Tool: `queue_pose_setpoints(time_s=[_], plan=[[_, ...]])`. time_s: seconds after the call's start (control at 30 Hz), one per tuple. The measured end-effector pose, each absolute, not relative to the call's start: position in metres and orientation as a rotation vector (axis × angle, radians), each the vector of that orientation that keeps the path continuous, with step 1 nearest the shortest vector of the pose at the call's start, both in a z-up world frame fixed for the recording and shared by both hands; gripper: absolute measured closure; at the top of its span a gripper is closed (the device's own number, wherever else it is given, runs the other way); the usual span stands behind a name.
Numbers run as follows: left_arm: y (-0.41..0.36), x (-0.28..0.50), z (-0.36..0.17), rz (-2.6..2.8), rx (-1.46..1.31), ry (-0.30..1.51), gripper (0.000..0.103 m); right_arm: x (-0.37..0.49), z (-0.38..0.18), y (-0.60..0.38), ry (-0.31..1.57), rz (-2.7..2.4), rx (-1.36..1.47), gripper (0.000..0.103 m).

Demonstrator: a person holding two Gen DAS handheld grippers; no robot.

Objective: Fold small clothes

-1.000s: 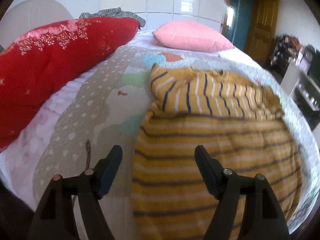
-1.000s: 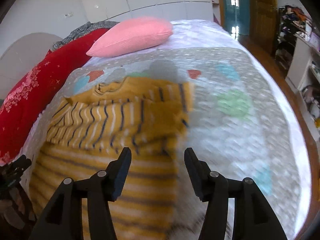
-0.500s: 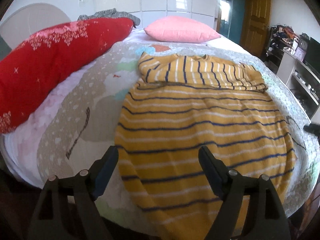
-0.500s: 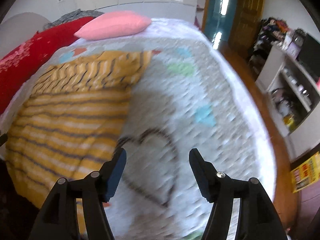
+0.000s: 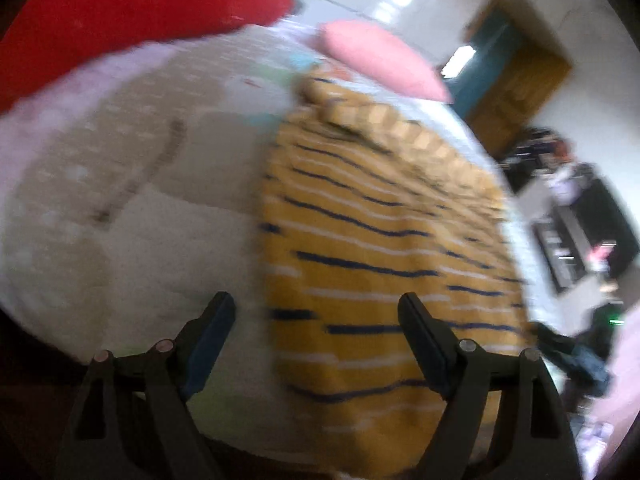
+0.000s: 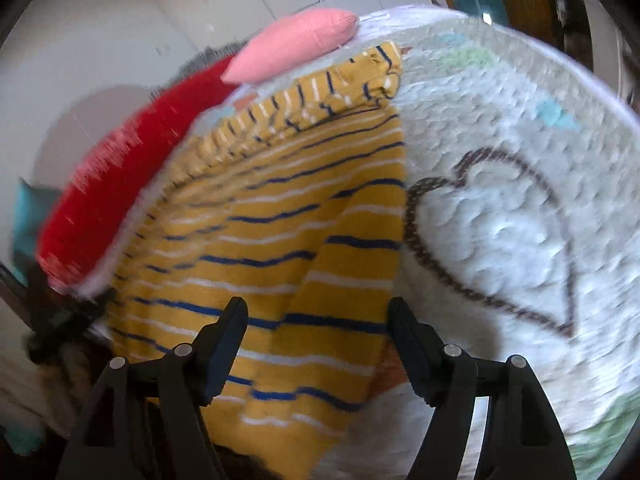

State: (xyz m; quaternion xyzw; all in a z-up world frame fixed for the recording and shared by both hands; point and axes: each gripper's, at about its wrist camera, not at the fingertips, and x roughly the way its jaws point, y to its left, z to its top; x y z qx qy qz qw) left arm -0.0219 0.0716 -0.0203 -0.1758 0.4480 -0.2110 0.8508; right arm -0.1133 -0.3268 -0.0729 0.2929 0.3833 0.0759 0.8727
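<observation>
A yellow knit top [image 5: 376, 248] with navy and white stripes lies spread flat on the bed, its sleeves folded across the far end. My left gripper [image 5: 316, 312] is open wide and low over the top's near left edge, with bare bedspread under its left finger. In the right wrist view the same top [image 6: 288, 232] fills the left half. My right gripper [image 6: 318, 316] hangs over its near right corner, where a fold stands up. Its jaws are opening and the cloth lies between them, but the pads do not press on it. Both views are blurred.
The quilted bedspread [image 6: 500, 208] bears a brown heart outline to the right of the top. A red quilt [image 5: 120, 20] lies along the left side and a pink pillow [image 5: 380, 56] at the head. The bed's near edge is just below both grippers. Shelves [image 5: 576, 220] and a wooden door [image 5: 516, 88] stand at the right.
Both grippers have dropped toward the top's near hem and rolled. The right one swung left from bare bedspread to the top's right edge. Its jaws stand wider.
</observation>
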Motion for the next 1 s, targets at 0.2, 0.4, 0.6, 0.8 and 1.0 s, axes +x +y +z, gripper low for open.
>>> queue_pose_setpoints(time_s=[0.2,0.4,0.6,0.8,1.0], plan=[[0.053,-0.04,-0.031,-0.618,-0.429,0.922,0.025,-0.119,-0.088,-0.326,0.726,0.354,0.866,0.026],[0.056,-0.054,-0.046,-0.673,-0.499,0.958,0.063,-0.125,-0.11,-0.304,0.758,0.459,0.952,0.031],[0.048,-0.067,-0.056,-0.714,-0.526,0.964,0.039,-0.126,-0.112,-0.274,0.807,0.442,0.848,0.032],[0.029,-0.067,-0.049,-0.61,-0.39,0.988,0.079,-0.124,-0.12,-0.272,0.845,0.329,0.813,0.076],[0.045,-0.058,-0.043,-0.563,-0.465,1.023,0.094,-0.127,-0.111,-0.279,0.854,0.319,0.817,0.089]])
